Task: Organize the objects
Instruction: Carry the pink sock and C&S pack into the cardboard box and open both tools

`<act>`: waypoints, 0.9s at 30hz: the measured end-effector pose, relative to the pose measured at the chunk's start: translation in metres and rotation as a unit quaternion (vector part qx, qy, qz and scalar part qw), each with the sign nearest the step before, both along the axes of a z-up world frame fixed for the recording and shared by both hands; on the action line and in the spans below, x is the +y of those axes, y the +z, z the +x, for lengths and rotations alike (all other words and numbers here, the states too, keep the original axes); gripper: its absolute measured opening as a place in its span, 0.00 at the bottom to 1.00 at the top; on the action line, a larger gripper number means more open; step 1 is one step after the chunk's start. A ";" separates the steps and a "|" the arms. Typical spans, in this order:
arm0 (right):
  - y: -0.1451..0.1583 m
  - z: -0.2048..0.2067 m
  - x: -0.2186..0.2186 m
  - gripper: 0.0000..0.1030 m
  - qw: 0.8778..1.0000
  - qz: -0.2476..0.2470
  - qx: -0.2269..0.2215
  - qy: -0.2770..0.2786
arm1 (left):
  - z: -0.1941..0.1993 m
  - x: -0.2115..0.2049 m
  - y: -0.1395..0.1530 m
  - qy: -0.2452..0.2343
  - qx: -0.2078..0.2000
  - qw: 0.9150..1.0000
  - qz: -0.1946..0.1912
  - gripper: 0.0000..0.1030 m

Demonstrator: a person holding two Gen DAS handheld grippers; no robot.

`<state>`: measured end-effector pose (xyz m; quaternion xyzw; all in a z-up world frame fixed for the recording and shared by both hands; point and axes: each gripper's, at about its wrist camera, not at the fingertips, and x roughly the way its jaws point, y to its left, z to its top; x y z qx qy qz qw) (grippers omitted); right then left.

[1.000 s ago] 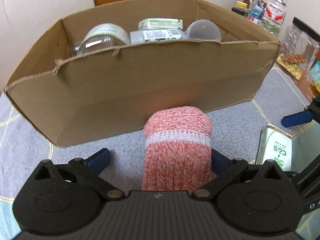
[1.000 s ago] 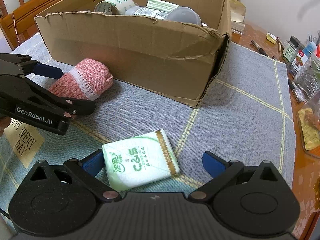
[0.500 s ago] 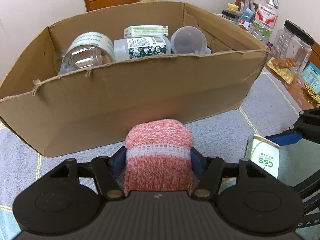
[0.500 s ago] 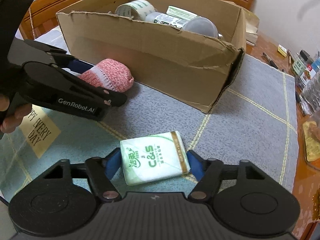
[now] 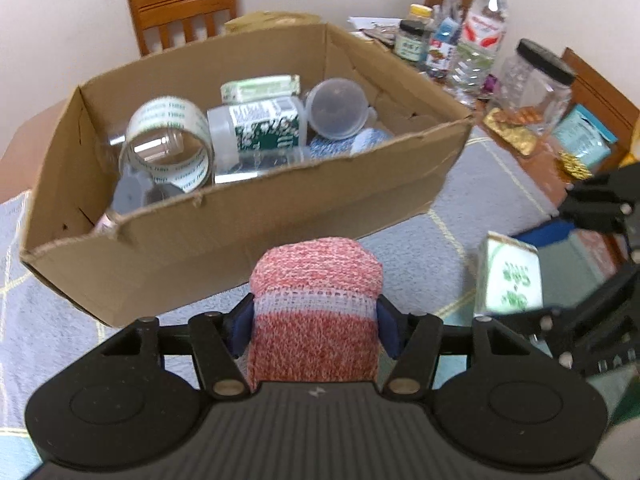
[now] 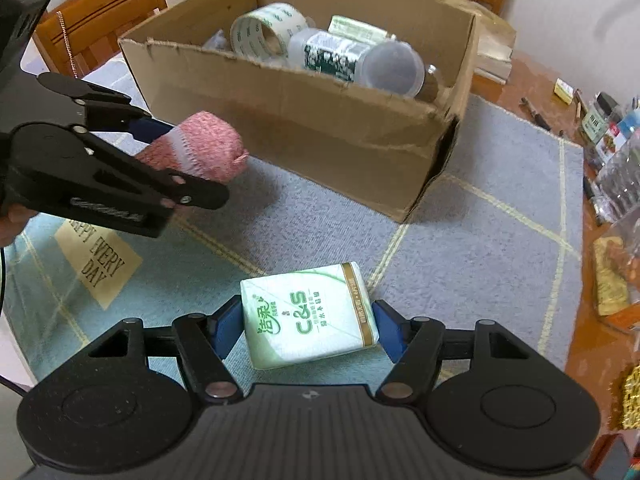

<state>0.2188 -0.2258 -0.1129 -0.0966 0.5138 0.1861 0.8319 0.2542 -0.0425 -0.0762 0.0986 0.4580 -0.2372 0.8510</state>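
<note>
Grey mat (image 6: pixel 460 248) over a wooden table (image 6: pixel 520 92), chairs behind, with a cardboard box (image 5: pixel 248 220) in the middle. Your left gripper (image 5: pixel 316 324) just closed, and its fingers (image 5: pixel 242 326) are pinching the pink sock roll (image 5: pixel 316 308), which is lifted clear of the mat right in front of the box. Your right gripper (image 6: pixel 308 330) closed too, its fingers (image 6: pixel 386 330) clamped on the tissue pack (image 6: pixel 310 316), also off the mat. Inside the box there's a tape roll (image 5: pixel 168 144), a white bottle (image 5: pixel 260 124) and a clear cup (image 5: pixel 336 108).

Lifted pink sock roll (image 5: pixel 316 312), tissue pack (image 6: pixel 310 314)
</note>
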 end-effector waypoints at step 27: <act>0.097 0.090 0.017 0.93 0.992 0.025 -0.126 -0.017 | 0.051 0.027 0.108 0.104 -0.171 0.980 0.006 0.99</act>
